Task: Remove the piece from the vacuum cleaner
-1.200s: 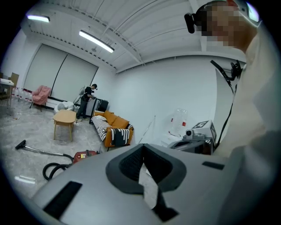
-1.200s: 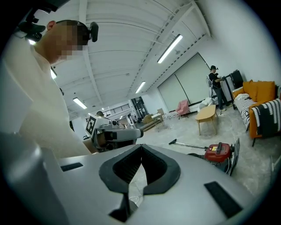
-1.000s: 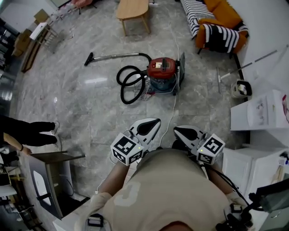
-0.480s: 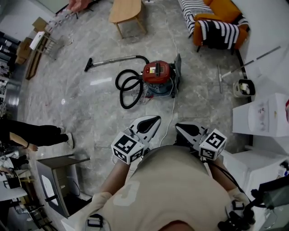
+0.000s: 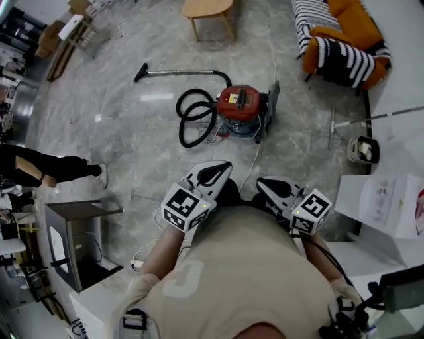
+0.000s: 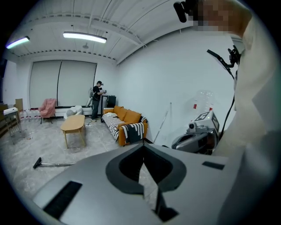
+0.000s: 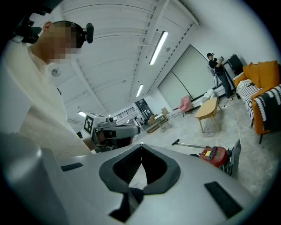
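Lettering is scarce and none of it can be read. The vacuum cleaner [image 5: 240,106] carries a yellow label on its red lid, too small to make out. The white carton [image 5: 384,202] at the right edge bears faint print that is likewise illegible. Each gripper's cube shows a black-and-white square marker only.

Containers: the vacuum cleaner's drum, grey-blue under the red lid, stands closed on the marble floor [image 5: 132,145], so its contents are hidden. A small bucket [image 5: 363,149] sits by the right wall, near a long-handled mop [image 5: 377,116]. Something pale lies in the bucket, but what it is cannot be told.

The vacuum cleaner stands in mid-floor, well apart from both grippers. A black hose [image 5: 195,120] coils at its left side and runs on into a metal wand [image 5: 179,71], which ends in a floor nozzle [image 5: 140,71]. A flat grey panel [image 5: 271,106] stands upright against the machine's right side. A white cord [image 5: 255,155] trails from the machine toward the person. Which piece the task means cannot be told from here.

The left gripper [image 5: 227,164] is held close to the person's body, its jaws brought together at the tips with nothing between them. The right gripper [image 5: 260,183] is held likewise, jaws together and empty. Neither touches anything.

A second person [image 5: 46,169] stands at the left edge. A wooden table [image 5: 209,8] and an orange sofa [image 5: 351,20] with a striped throw lie beyond the vacuum cleaner.
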`<state>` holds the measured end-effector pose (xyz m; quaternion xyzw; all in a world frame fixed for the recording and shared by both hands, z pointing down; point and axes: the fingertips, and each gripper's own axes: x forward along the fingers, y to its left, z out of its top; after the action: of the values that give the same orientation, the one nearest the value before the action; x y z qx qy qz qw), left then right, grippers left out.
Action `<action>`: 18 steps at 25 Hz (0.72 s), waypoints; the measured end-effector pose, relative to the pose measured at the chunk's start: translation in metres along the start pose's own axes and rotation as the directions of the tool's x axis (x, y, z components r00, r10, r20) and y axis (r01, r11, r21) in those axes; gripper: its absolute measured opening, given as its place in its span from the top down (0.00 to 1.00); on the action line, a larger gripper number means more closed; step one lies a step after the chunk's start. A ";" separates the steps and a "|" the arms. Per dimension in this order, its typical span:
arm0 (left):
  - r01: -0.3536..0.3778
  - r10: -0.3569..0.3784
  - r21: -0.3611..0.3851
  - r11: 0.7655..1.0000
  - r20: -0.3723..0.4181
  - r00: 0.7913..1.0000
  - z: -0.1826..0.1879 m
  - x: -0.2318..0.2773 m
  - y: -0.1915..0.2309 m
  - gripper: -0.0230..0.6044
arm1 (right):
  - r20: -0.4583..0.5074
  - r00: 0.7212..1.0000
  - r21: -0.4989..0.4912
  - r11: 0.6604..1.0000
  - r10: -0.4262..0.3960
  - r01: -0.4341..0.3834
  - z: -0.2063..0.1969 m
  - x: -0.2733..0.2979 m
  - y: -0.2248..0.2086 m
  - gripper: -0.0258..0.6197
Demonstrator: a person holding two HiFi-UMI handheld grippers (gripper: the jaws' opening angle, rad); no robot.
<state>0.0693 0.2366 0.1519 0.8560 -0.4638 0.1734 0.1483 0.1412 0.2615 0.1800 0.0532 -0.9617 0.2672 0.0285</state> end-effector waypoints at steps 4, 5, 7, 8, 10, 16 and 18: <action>0.023 -0.023 0.008 1.000 0.009 1.000 0.005 0.014 0.023 0.96 | -0.009 1.000 -0.025 0.999 -0.028 0.028 0.010 0.010 -0.013 0.96; 0.036 -0.036 0.013 0.999 0.012 0.999 0.007 0.020 0.029 0.96 | -0.004 0.999 -0.024 0.998 -0.052 0.052 0.013 0.010 -0.022 0.96; 0.063 -0.064 0.024 0.998 0.018 0.998 0.011 0.033 0.043 0.96 | 0.009 0.995 -0.008 0.995 -0.104 0.104 0.019 0.010 -0.041 0.96; 0.076 -0.077 0.027 0.997 0.022 0.997 0.013 0.040 0.052 0.96 | 0.012 0.992 0.004 0.992 -0.129 0.129 0.022 0.012 -0.050 0.96; 0.102 -0.103 0.024 0.994 0.030 0.994 0.019 0.050 0.071 0.96 | 0.009 0.985 0.023 0.985 -0.172 0.172 0.029 0.022 -0.065 0.96; 0.181 -0.181 -0.004 0.983 0.031 0.983 0.028 0.067 0.147 0.96 | -0.036 0.968 -0.010 0.969 -0.247 0.247 0.061 0.089 -0.096 0.96; 0.209 -0.208 0.001 0.978 0.031 0.978 0.031 0.074 0.169 0.96 | -0.036 0.963 0.001 0.964 -0.266 0.266 0.071 0.108 -0.109 0.96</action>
<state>-0.0312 0.0794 0.1721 0.9024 -0.3740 0.1430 0.1592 0.0449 0.1229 0.1840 0.1772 -0.9444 0.2647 0.0810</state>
